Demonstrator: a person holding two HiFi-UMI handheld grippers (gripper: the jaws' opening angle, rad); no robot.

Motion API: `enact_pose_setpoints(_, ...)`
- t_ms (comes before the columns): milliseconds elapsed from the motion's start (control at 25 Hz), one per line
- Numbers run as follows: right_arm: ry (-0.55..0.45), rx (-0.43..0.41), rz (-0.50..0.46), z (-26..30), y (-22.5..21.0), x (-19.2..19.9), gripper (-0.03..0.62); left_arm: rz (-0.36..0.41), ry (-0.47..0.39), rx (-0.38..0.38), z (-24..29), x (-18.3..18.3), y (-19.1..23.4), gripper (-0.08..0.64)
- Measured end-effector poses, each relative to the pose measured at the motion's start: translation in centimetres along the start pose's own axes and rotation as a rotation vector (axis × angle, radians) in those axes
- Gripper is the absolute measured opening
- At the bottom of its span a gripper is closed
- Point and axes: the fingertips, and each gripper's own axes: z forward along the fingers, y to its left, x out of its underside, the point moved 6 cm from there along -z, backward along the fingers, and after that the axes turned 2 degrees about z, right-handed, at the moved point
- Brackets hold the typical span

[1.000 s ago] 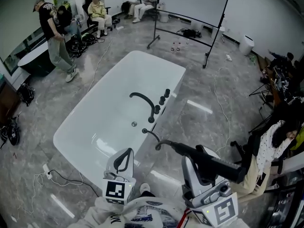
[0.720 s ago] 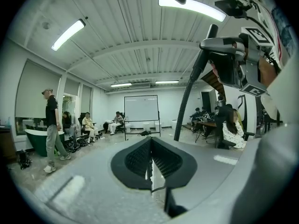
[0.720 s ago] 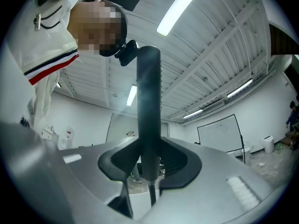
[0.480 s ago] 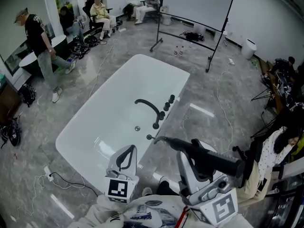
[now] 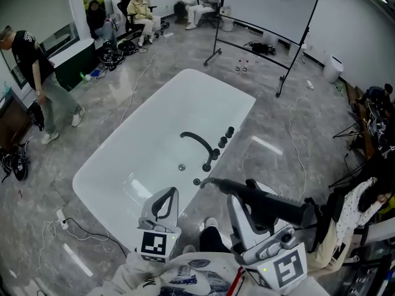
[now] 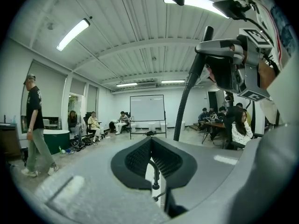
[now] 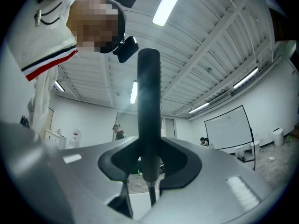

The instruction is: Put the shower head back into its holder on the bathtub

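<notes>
The white bathtub (image 5: 133,159) lies ahead with a black arched faucet (image 5: 199,142) and black knobs (image 5: 224,137) on its right rim. A small black fitting (image 5: 196,181) sits on that rim, nearer to me. My right gripper (image 5: 254,203) is shut on the black shower head (image 5: 271,207), held level above the floor, its thin end reaching to the fitting. In the right gripper view the shower head's handle (image 7: 148,101) stands clamped in my right gripper (image 7: 149,164). My left gripper (image 5: 165,193) hovers over the tub's near end, shut and empty (image 6: 150,141).
A rolling whiteboard (image 5: 265,8) stands beyond the tub. A person (image 5: 34,66) walks at the left, and others sit at the back (image 5: 143,8). A seated person (image 5: 361,202) and tripods are at the right. A cable and power strip (image 5: 62,224) lie on the floor, left of the tub.
The view has shifted closer to the tub. The shower head's thin end now reaches the rim fitting. The walking person has moved further left. Both grippers remain shut.
</notes>
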Motion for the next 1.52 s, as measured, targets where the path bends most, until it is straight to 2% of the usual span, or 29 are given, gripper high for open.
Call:
enact_pose_setpoints(160,0.023,-0.010,0.005,1.0,-1.2,1.4,0.138,-0.006,0.007,-0.014,1.1,0.2,0.0,-0.008)
enact_pose_setpoints(720,0.196,-0.005,0.010,4.8,-6.2,11.2,0.138,0.014,0.035,-0.035,6.3,-0.4,0.5,-0.008)
enact_pose_setpoints(960,0.233,-0.013,0.029,5.4,-7.1,12.9,0.138,0.025,0.048,-0.042,7.2,0.0,0.5,-0.008)
enact_pose_setpoints(1160,0.257,-0.026,0.051,6.1,-8.4,14.3,0.138,0.005,0.077,-0.054,8.5,0.0,0.4,-0.008)
enact_pose_setpoints(1520,0.291,-0.079,0.082,7.6,-11.0,16.3,0.138,0.010,0.113,-0.121,10.6,0.6,0.7,-0.008)
